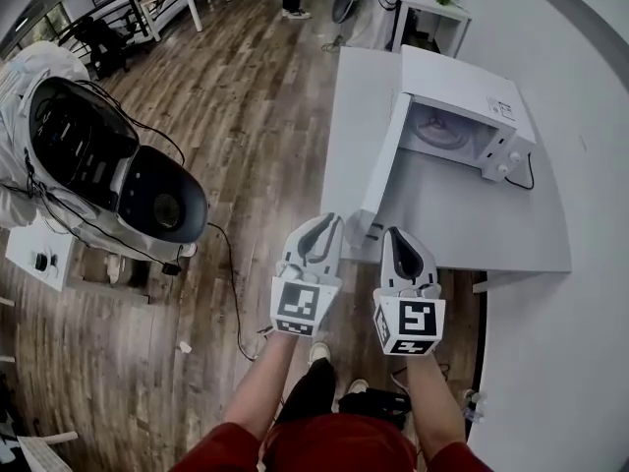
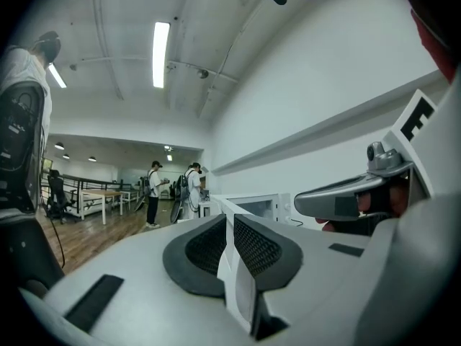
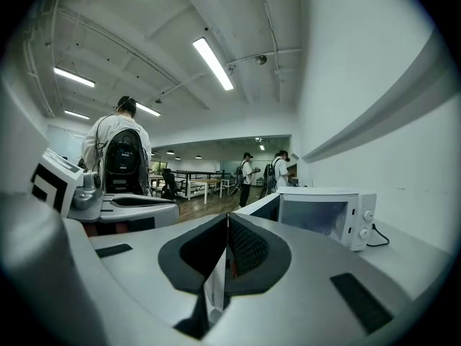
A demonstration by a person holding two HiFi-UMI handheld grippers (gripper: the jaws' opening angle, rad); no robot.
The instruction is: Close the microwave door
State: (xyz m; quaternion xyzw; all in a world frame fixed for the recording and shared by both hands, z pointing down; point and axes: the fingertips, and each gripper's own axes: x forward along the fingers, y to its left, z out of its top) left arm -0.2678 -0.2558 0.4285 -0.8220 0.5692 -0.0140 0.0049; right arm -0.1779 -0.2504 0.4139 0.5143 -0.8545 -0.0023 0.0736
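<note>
Tongs first: hovering side by side at the near edge of the white table (image 1: 491,234), showing marker cubes (image 1: 300,306) upward, trailing forearms (image 1: 260,386) and red sleeves (image 1: 221,450) below. Reading the left tongs (image 1: 332,222) as fully closed, pressing pad flat on pad, gripping nothing. Seeing the same on the right tongs (image 1: 393,236): pads (image 3: 245,247) meeting, nothing held. Flanking the free end of the microwave door (image 1: 377,180) right now, placing the left tongs just outside it and the right tongs on the cavity (image 1: 442,131) side; not managing to confirm any contact with it. Looking along that door: standing wide open, angling out toward the table's near edge, hanging from the left side of the microwave (image 1: 472,96). Finding the microwave itself further back on the table, exposing its cavity, carrying two knobs (image 1: 503,165) on its right, trailing a black cord (image 1: 532,173) behind. Panning left over the wooden floor (image 1: 246,116): spotting a person with a black backpack (image 1: 84,146) close by. Catching, far down the room in the right gripper view, two more people (image 3: 248,171) standing.
</note>
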